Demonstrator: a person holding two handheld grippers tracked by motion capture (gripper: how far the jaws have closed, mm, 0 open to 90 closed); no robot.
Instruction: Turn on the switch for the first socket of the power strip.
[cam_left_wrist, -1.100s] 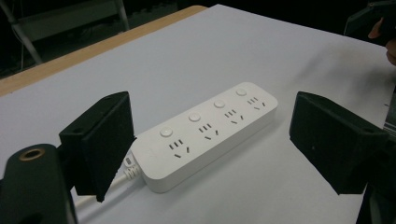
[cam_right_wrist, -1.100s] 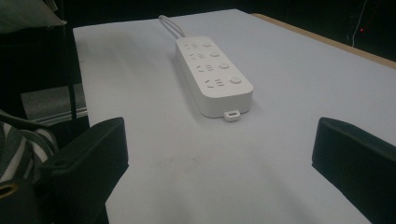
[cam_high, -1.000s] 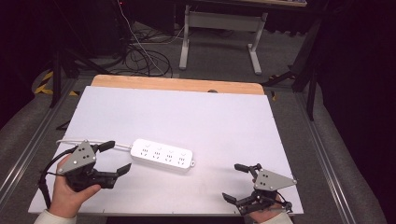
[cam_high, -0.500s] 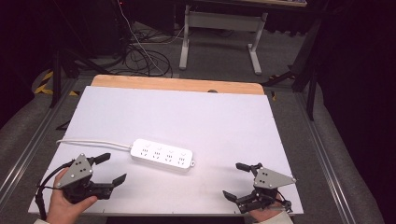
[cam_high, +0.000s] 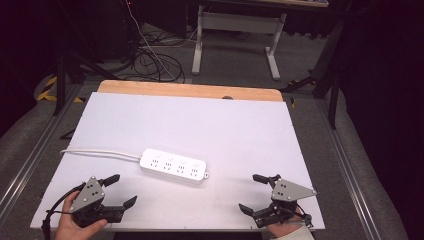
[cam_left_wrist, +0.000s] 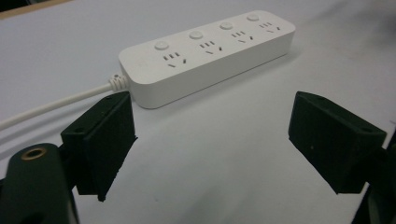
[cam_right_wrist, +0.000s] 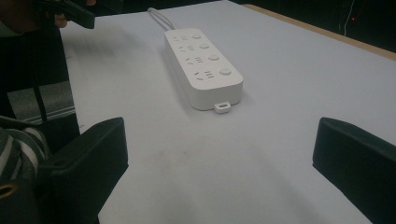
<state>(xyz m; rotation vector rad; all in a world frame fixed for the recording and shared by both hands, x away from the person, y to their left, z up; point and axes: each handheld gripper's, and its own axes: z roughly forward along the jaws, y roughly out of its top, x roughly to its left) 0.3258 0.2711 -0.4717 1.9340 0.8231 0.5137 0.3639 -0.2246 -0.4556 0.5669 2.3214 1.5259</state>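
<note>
**High view: both tongs wide, strip untouched**

Left gripper (cam_high: 119, 190) and right gripper (cam_high: 252, 192) gape wide and empty at the near edge. Between them, farther up the white table (cam_high: 200, 120), lies the white four-socket plastic power strip (cam_high: 173, 165). Best approach is probably square across its short sides.

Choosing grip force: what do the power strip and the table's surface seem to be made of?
The power strip looks like hard white plastic, smooth with a slight sheen and moulded rounded edges. The table top looks like a matte white sheet, possibly laminate, over a wood board showing at its far edge.
</note>
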